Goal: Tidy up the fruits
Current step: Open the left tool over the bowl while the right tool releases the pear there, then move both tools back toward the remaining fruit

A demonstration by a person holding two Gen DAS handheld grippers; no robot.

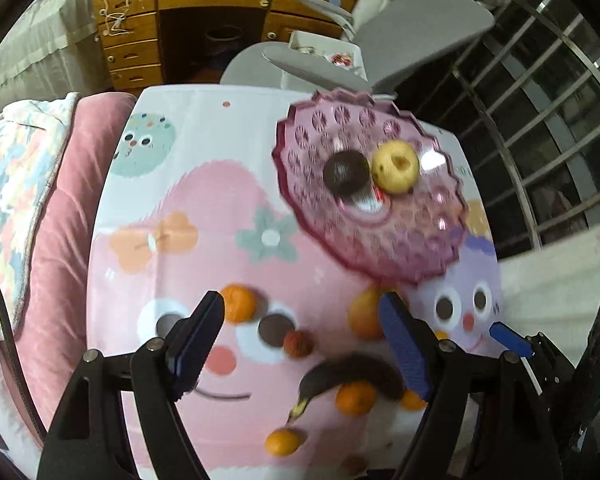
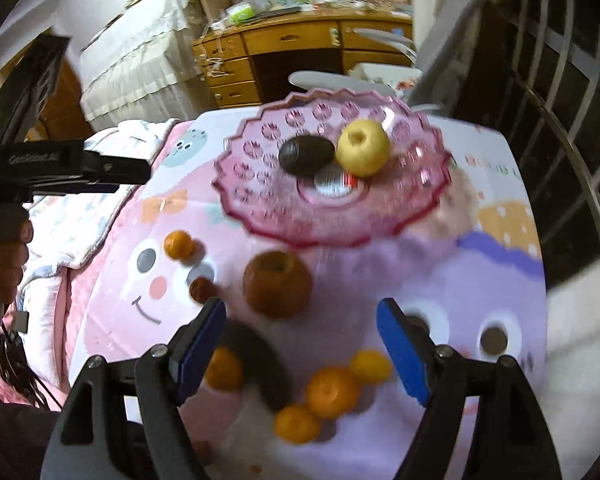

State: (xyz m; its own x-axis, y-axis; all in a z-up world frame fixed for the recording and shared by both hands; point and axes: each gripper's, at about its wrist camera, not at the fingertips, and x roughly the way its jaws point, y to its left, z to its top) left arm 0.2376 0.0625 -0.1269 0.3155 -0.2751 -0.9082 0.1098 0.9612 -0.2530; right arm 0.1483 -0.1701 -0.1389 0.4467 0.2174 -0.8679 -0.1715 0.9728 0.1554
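The left gripper (image 1: pixel 302 312) has its fingers (image 1: pixel 202 328) spread wide, with nothing held between them. The right gripper (image 2: pixel 302 318) is the same: its blue fingers (image 2: pixel 400 344) stand well apart and hold nothing. Both point down at the counter (image 2: pixel 420 280), which is covered with a pink and purple cartoon cloth.

At the far side of the counter stands a pink plastic fruit plate (image 2: pixel 260 208) with a scalloped rim. Two fruits lie in it, touching each other: a dark avocado (image 2: pixel 306 156) and a yellow apple (image 2: pixel 363 147).

The other fruits lie on the cloth in front of the plate. A large reddish-orange fruit (image 2: pixel 278 283) sits just beside the near rim of the plate. A small mandarin (image 2: pixel 178 245) lies to its left, and a small dark red fruit (image 2: pixel 202 289) is near it. Closer to the cameras there is a blackened banana (image 1: pixel 352 372), with a mandarin (image 1: pixel 356 398) touching its inner curve. Three more orange fruits (image 2: pixel 332 392) lie together beside the banana in the right wrist view, and another mandarin (image 1: pixel 282 442) lies alone near the edge in the left wrist view.

A person's hand (image 2: pixel 8 260) holds the handle of the left gripper at the left edge of the right wrist view.
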